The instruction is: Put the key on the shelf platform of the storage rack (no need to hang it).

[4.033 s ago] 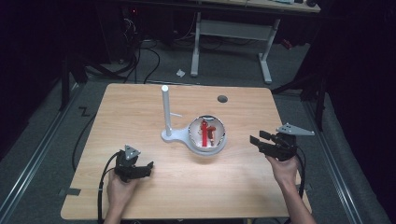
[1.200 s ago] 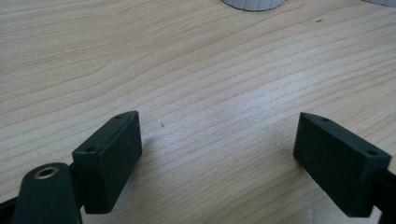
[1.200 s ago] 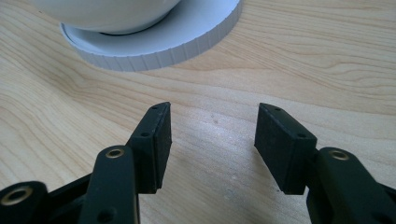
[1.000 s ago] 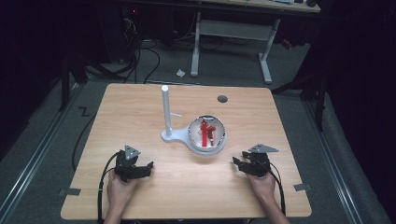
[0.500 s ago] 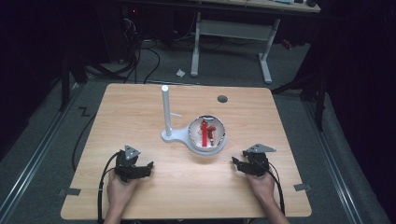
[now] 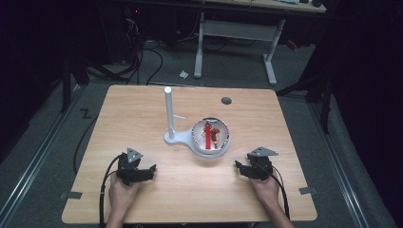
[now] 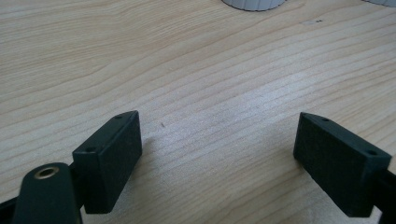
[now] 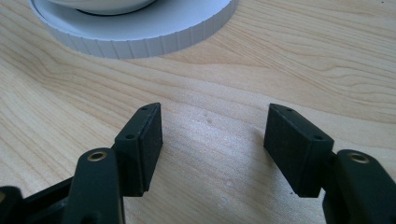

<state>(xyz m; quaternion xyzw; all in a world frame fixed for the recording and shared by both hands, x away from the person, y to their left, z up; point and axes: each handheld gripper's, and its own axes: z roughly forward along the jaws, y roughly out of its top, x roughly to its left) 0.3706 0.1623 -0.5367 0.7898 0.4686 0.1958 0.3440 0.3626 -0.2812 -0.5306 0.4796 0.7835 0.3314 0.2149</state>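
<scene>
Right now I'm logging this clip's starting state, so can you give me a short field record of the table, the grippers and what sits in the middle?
surface: light wooden table, with a dark round hole near its far edge
centre object: white stand with an upright post and a ribbed round base
bowl: white bowl on the stand's base, holding red items
left gripper: open, empty, low over the near left of the table
right gripper: open, empty, near right, pointed at the base
</scene>
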